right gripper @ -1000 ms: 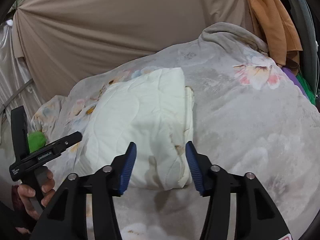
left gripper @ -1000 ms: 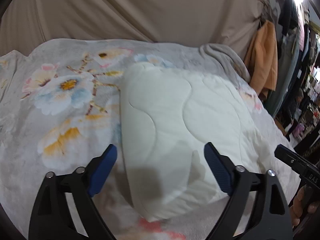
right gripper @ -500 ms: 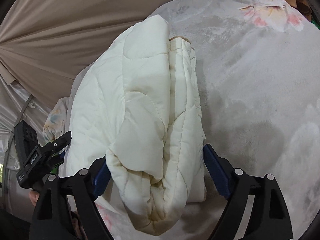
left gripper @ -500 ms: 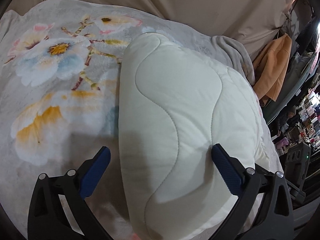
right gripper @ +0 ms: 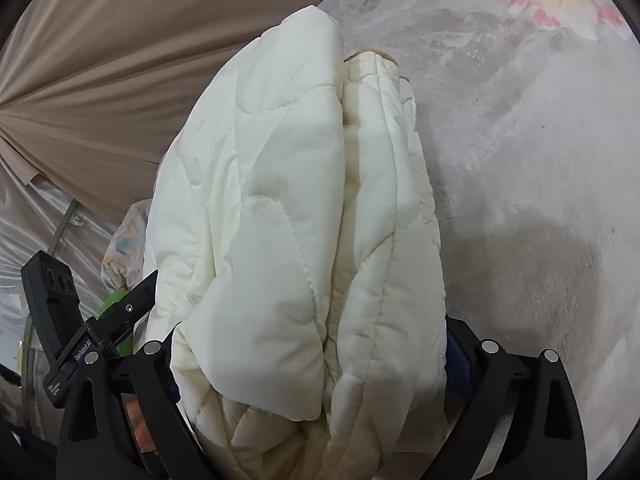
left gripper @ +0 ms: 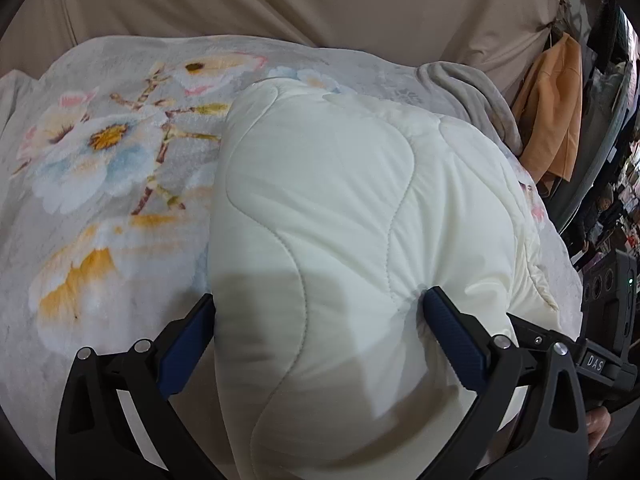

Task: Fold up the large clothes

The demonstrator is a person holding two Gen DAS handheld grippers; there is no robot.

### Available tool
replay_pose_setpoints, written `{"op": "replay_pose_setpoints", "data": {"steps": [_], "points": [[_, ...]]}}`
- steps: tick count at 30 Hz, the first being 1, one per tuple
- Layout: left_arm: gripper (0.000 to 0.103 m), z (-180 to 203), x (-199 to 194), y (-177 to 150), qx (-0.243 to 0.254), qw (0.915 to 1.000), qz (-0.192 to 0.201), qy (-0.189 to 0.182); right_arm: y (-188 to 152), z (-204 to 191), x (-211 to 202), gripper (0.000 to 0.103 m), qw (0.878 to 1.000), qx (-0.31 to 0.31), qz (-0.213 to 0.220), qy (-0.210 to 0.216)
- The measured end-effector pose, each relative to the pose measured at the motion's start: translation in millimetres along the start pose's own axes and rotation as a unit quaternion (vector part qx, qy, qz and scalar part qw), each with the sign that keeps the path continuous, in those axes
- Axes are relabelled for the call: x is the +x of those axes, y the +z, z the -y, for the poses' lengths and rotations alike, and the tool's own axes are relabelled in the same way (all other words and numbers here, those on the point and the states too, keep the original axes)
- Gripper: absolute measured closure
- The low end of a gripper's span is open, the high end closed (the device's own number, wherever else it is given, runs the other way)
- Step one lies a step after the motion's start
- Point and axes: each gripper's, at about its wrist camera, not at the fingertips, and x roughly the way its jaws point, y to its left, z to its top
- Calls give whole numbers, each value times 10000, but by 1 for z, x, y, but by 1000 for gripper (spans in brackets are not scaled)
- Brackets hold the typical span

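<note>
A folded cream quilted garment (left gripper: 344, 240) lies as a thick bundle on the floral blanket (left gripper: 100, 184). My left gripper (left gripper: 320, 328) straddles its near end, and both blue pads (left gripper: 452, 332) press into the padding, one on each side. In the right wrist view the same bundle (right gripper: 288, 220) shows its stacked layers edge-on. My right gripper (right gripper: 312, 364) clamps that end, its pads (right gripper: 456, 360) mostly buried in the fabric. The left gripper's body (right gripper: 80, 340) shows at the lower left there.
A beige curtain (left gripper: 280, 0) hangs behind the bed. An orange garment (left gripper: 556, 120) hangs at the right, with shelves beyond it. A grey blanket fold (left gripper: 472, 92) lies at the bed's far right corner.
Both grippers have moved in onto the bundle's ends and closed on it. The bundle now fills more of both views.
</note>
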Motion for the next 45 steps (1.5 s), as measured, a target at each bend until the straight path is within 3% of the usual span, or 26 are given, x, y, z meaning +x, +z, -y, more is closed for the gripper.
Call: {"op": "replay_pose_setpoints", "data": {"steps": [4,6,12,15,16,17,18,19,20,23,26,27,29,32,34,38,41,42,43,44,45], "points": [[5,8,-3,1,242,9996,105,101,-3,-14,-4,21,9998,-122,145,-106],[5,14,-5,1,391,9990,171,143,-4,-24,-8,32,9991,-267,237,-214],[21,25,-17,6,655,9970,340,233,-4,-53,-24,62,9960,-564,538,-437],[42,29,-30,9,810,9949,505,333,-5,-68,-37,69,9941,-707,719,-409],[53,31,-35,12,876,9938,565,374,-6,-72,-40,70,9931,-776,771,-428],[80,33,-41,14,944,9930,640,309,-7,-79,-43,71,9919,-852,833,-436],[101,34,-47,17,973,9933,617,43,-7,-84,-46,73,9914,-902,868,-378],[103,37,-51,20,959,9936,491,-332,-9,-93,-49,74,9906,-995,897,-271],[103,43,-56,23,1037,9917,421,-628,-11,-104,-50,75,9887,-1126,940,-300],[102,57,-73,23,1246,9888,798,-186,-12,-123,-51,75,9844,-1339,969,-604],[95,37,-84,23,1028,9909,856,-171,-13,-104,-51,75,9880,-1081,902,-636],[88,26,-86,23,924,9921,844,-111,-15,-92,-50,75,9902,-935,855,-592],[36,-2,-84,21,666,9945,797,103,-18,-70,-48,74,9936,-671,776,-472],[22,-33,-69,12,386,9977,519,195,-25,-37,-43,71,9975,-166,672,-137],[8,-49,-47,4,146,9998,41,-159,-27,-23,-39,68,9980,40,635,62],[5,-65,-15,-7,-450,9939,-389,-928,-28,-15,-33,52,9981,166,571,150],[5,-66,6,-7,-830,9784,-761,-1732,-27,-18,-26,39,9985,153,497,145],[5,-63,11,-7,-872,9750,-841,-1860,-26,-19,-24,38,9986,149,484,147],[5,-59,12,-6,-821,9769,-799,-1801,-24,-21,-23,38,9987,119,483,137],[5,-54,11,-5,-731,9787,-756,-1766,-23,-25,-22,42,9987,39,498,105],[9,-49,9,-4,-641,9801,-713,-1741,-22,-32,-23,52,9984,-106,550,44]]}}
